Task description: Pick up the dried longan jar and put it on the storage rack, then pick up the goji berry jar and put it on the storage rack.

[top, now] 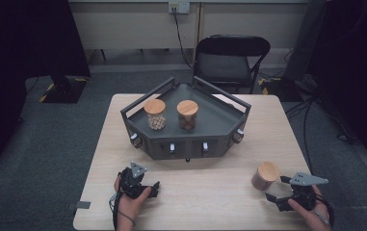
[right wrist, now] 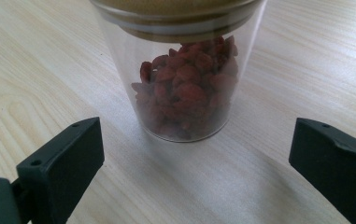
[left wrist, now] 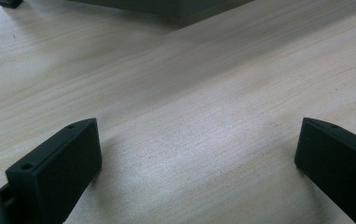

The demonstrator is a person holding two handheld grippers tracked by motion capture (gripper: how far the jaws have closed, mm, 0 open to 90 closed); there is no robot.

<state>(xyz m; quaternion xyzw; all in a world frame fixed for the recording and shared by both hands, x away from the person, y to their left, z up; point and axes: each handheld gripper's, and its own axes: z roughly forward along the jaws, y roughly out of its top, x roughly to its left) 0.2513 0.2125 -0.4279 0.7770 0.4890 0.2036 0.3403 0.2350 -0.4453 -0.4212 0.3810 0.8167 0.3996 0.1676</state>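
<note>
While the clear glass jar of dark red dried berries with a round wooden lid [top: 266,175] stands upright on the pale wooden table [top: 205,202], toward its near right part, the right gripper [top: 276,188] sits just beside it, to the jar's near right, held in a hand at the table's near edge. Its jaws are spread wide and point toward the jar without touching it. In the right gripper view the jar [right wrist: 185,88] stands straight ahead, centred between the two black jaws but a little beyond their tips, with bare table on either side of it; the berries fill its lower part and the lid's rim crosses the top of that view.

The left gripper [top: 155,188] rests low over the near left part of the table, well apart from the jar, its jaws also wide apart with nothing but wood grain between them in the left gripper view.

Farther back, at the table's middle, stands a dark grey angular metal tray with rails and knobs on its front [top: 227,119]. On it stand two more glass jars with wooden lids: one with pale round pieces [top: 155,114] on the left, and one with brown contents [top: 187,115] just to its right.
</note>
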